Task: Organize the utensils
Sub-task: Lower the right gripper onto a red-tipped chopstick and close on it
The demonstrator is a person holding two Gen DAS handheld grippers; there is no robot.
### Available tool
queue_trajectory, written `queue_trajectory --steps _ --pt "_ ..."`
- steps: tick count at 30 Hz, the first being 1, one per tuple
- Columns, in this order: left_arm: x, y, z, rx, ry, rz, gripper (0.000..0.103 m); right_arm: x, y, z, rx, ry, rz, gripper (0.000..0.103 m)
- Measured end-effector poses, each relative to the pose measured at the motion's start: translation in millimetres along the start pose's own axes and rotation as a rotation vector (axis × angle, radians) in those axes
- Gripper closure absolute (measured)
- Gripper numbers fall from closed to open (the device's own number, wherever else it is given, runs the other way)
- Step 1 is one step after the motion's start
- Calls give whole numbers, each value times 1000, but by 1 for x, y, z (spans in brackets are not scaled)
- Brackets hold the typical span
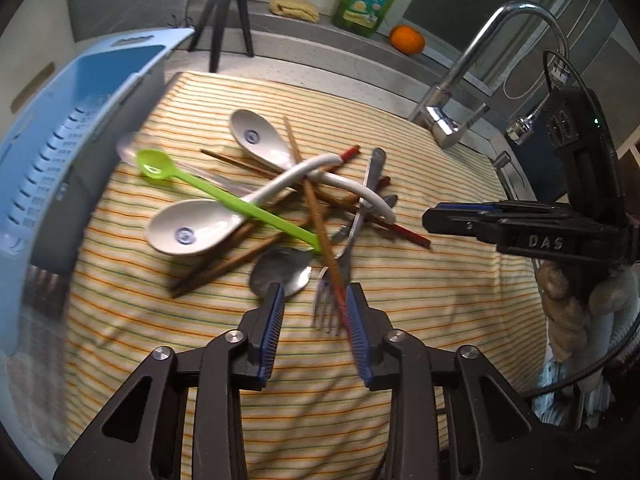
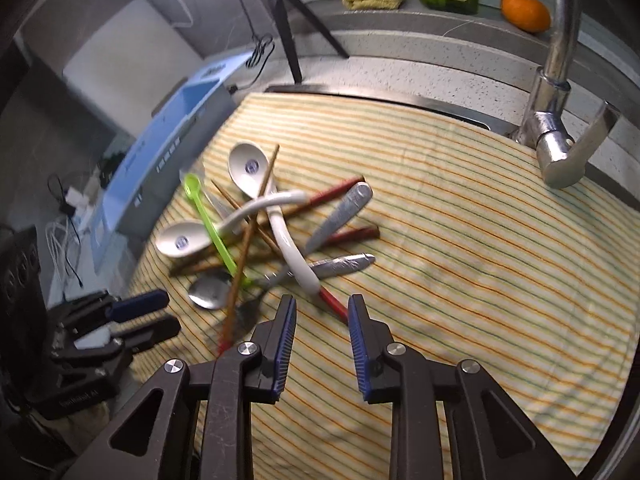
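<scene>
My jaws carry ribbed blue rubbery pads (image 1: 273,320). Under them lies a matt woven striped cloth (image 1: 400,120). On it: glossy ceramic spoons (image 1: 188,230), shiny metal fork (image 1: 326,312), wooden chopsticks (image 1: 224,266).

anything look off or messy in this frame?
Yes. The utensils lie in a crossed heap on the striped cloth: two white spoons, a green spoon, chopsticks, a fork. None appear to be in the blue basket. Both grippers, left and right, are open and empty.

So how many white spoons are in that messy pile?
2. One white spoon lies at the far side of the pile, its handle crossing the chopsticks. The other white spoon lies nearer, under the green spoon. No others show, though the pile could hide one.
</scene>
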State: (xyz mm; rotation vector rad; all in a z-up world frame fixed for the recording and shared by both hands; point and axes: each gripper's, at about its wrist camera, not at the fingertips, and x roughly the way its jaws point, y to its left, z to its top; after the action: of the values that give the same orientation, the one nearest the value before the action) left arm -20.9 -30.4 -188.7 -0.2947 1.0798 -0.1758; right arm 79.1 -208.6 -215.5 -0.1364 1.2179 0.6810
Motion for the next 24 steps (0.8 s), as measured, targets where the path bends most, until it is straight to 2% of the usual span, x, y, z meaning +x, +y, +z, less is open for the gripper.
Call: queue_trajectory --steps 7,24 --pt "14 -9 0 -20 40 -25 82 10 0 -6 -83 46 -5 82" --pt "32 -21 9 15 95 32 82 31 5 2 -183 69 -34 83"
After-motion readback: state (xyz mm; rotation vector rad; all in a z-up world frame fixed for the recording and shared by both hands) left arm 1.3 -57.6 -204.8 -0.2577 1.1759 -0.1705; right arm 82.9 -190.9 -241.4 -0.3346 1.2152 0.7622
